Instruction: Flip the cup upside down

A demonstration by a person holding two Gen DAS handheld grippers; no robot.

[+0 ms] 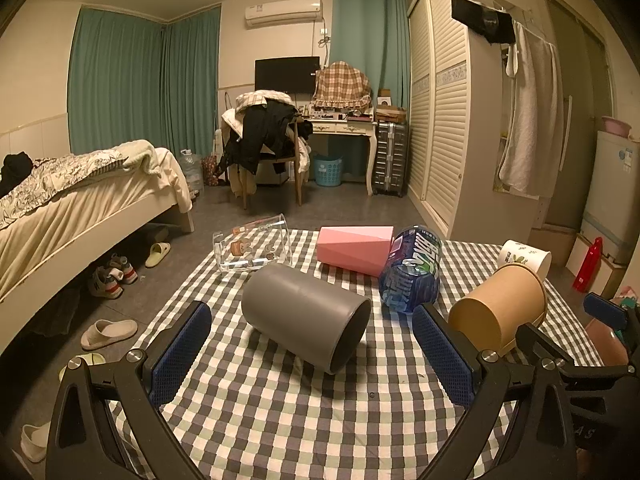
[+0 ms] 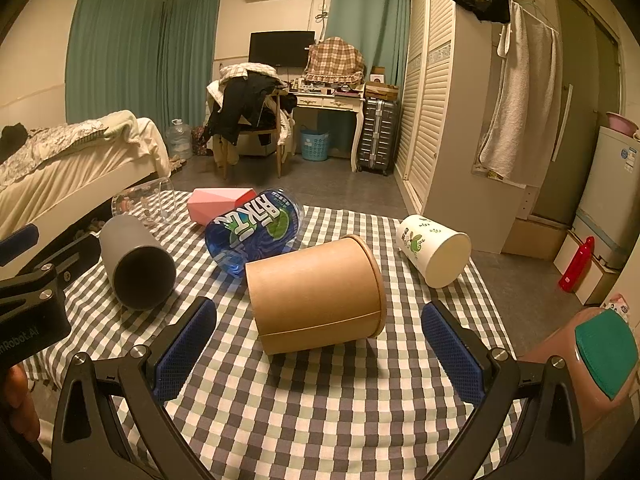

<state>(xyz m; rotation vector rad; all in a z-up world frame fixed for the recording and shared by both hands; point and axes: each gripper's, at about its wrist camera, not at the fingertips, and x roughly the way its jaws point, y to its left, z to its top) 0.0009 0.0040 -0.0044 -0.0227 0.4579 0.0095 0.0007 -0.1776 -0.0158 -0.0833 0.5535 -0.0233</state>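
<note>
Several cups lie on their sides on a checkered tablecloth (image 1: 304, 420). A grey cup (image 1: 306, 316) lies with its mouth toward me, just ahead of my open, empty left gripper (image 1: 316, 356); it also shows in the right wrist view (image 2: 136, 264). A brown paper cup (image 2: 316, 292) lies just ahead of my open, empty right gripper (image 2: 320, 344), with its base toward the left; it also shows in the left wrist view (image 1: 500, 308). A white printed cup (image 2: 434, 250), a pink faceted cup (image 1: 354, 248), a clear glass cup (image 1: 254, 246) and a blue bottle (image 2: 254, 228) lie farther back.
The table's left edge drops to a floor with slippers (image 1: 108, 332). A bed (image 1: 80, 200) stands left, a wardrobe (image 1: 444, 120) right. A pink bin with a teal top (image 2: 600, 360) sits at the table's right edge. The left gripper's body (image 2: 32, 300) intrudes at left.
</note>
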